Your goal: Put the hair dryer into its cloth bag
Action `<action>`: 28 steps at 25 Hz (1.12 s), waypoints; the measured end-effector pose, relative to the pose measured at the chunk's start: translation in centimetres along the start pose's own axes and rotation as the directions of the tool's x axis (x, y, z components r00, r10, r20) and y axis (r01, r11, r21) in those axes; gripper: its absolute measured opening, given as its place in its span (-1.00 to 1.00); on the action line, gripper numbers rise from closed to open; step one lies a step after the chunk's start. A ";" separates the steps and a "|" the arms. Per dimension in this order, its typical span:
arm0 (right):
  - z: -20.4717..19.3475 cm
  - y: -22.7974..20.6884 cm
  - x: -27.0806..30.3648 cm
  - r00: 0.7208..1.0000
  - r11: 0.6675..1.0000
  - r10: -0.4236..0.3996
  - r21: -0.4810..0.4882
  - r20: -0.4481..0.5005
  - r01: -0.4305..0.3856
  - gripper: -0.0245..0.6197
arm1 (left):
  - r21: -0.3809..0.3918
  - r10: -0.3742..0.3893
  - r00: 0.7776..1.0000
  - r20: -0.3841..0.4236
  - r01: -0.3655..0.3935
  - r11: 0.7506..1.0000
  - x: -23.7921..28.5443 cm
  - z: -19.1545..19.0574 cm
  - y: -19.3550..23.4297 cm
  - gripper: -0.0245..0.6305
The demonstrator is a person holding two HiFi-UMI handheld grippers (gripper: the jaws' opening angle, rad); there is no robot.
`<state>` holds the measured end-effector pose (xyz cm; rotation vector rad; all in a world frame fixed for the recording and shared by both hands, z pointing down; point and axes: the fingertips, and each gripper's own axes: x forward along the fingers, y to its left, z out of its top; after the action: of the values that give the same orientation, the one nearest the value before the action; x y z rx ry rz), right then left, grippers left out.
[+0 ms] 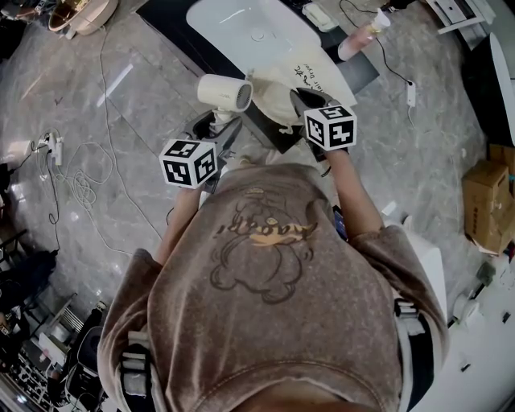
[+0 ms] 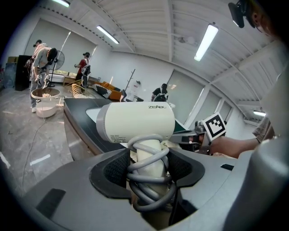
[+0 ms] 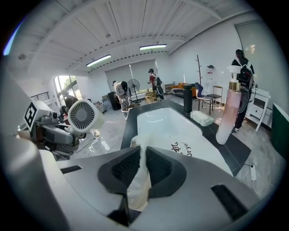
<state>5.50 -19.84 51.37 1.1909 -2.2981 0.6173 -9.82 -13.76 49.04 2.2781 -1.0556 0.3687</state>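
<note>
The left gripper (image 2: 146, 168) is clamped on the cord-wrapped handle of the cream plastic hair dryer (image 2: 135, 122), holding it in the air near the white printed cloth bag (image 1: 310, 76), whose edge the right gripper (image 3: 141, 168) pinches between nearly closed jaws, probably to lift its mouth open.

Place: a large open work hall with a mock washroom corner set up inside it, not a home bathroom.
Washroom corner: a long dark counter (image 1: 165, 20) carried a white oval basin (image 1: 249, 28), a black upright tap (image 3: 188, 99) and a tall pink bottle (image 3: 228, 115).
Floor: polished grey stone slabs (image 1: 121, 105), with a white power strip (image 1: 410, 93) and loose white cables (image 1: 80, 189) trailing across them.
Ceiling: white ribbed panels (image 3: 126, 22) with long tube lights (image 2: 205, 41).
Around me: several people (image 2: 43, 56) busy at other spots, a black standing fan (image 3: 133, 84), a thin coat stand (image 3: 198, 67) and brown cardboard boxes (image 1: 488, 205).
</note>
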 end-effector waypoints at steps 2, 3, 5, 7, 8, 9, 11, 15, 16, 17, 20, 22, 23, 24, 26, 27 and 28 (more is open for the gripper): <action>0.6 -0.2 -0.4 1.000 1.000 0.000 0.009 0.017 0.000 -0.79 | 0.013 -0.010 1.000 -0.021 0.010 1.000 0.1 -0.5 -0.3 -0.14; 0.8 -0.2 -0.5 1.000 1.000 0.001 0.009 0.021 -0.001 -0.79 | 0.020 -0.016 0.999 -0.032 0.017 1.000 0.2 -0.7 -0.4 -0.14; 1.1 -0.2 -0.6 1.000 1.000 0.003 0.006 0.023 -0.003 -0.79 | 0.037 -0.028 0.998 -0.057 0.030 0.999 0.2 -1.2 -0.5 -0.14; 1.2 -0.1 -0.6 1.000 1.000 0.004 0.004 0.024 -0.004 -0.79 | 0.055 -0.039 0.996 -0.082 0.044 0.998 0.2 -1.8 -0.4 -0.14; 1.2 -0.1 -0.6 1.000 1.000 0.004 0.005 0.026 -0.004 -0.79 | 0.064 -0.045 0.995 -0.094 0.051 0.997 0.1 -2.1 -0.3 -0.14; 1.2 -0.1 -0.6 1.000 1.000 0.005 0.006 0.027 -0.005 -0.79 | 0.071 -0.050 0.993 -0.109 0.058 0.996 0.0 -2.5 -0.3 -0.14; 1.3 0.0 -0.6 1.000 1.000 0.007 0.009 0.029 -0.007 -0.79 | 0.087 -0.060 0.988 -0.143 0.073 0.993 -0.1 -3.2 -0.1 -0.14; 1.4 0.0 -0.8 0.999 1.000 0.008 0.014 0.033 -0.009 -0.79 | 0.109 -0.072 0.976 -0.205 0.096 0.989 0.1 -4.7 0.2 -0.14; 1.5 0.0 -0.8 0.999 1.000 0.008 0.014 0.034 -0.009 -0.79 | 0.111 -0.078 0.973 -0.218 0.104 0.988 0.2 -5.0 0.2 -0.14; 1.5 0.1 -0.9 0.999 1.000 0.008 0.014 0.035 -0.008 -0.79 | 0.113 -0.085 0.969 -0.230 0.114 0.987 0.5 -5.3 0.2 -0.14; 1.3 0.2 -0.8 0.999 1.000 0.007 0.013 0.036 -0.008 -0.79 | 0.118 -0.112 0.958 -0.264 0.147 0.982 1.5 -6.2 -0.2 -0.14; 1.2 0.3 -0.8 0.999 1.000 0.007 0.013 0.036 -0.008 -0.79 | 0.129 -0.126 0.950 -0.285 0.168 0.977 2.4 -6.5 -0.6 -0.14; 1.1 0.3 -0.8 0.999 1.000 0.007 0.013 0.036 -0.007 -0.79 | 0.133 -0.132 0.947 -0.294 0.178 0.975 2.8 -6.7 -0.7 -0.14; 1.1 0.3 -0.8 0.999 1.000 0.005 0.013 0.037 -0.006 -0.79 | 0.138 -0.139 0.943 -0.303 0.187 0.973 3.3 -6.8 -0.9 -0.14; 1.0 0.4 -0.8 0.999 1.000 0.004 0.014 0.037 -0.004 -0.79 | 0.149 -0.150 0.935 -0.323 0.206 0.967 4.1 -7.2 -1.3 -0.14; 1.0 0.4 -0.8 0.999 1.000 0.004 0.014 0.038 -0.005 -0.79 | 0.154 -0.155 0.930 -0.333 0.216 0.964 4.5 -7.3 -1.5 -0.14; 1.0 0.5 -0.8 0.999 1.000 0.005 0.014 0.040 -0.006 -0.79 | 0.158 -0.160 0.926 -0.342 0.225 0.962 4.8 -7.5 -1.6 -0.14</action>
<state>5.31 -19.63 50.05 1.2144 -2.3340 0.6187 -5.50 -11.17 56.55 2.3582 -0.6435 0.7657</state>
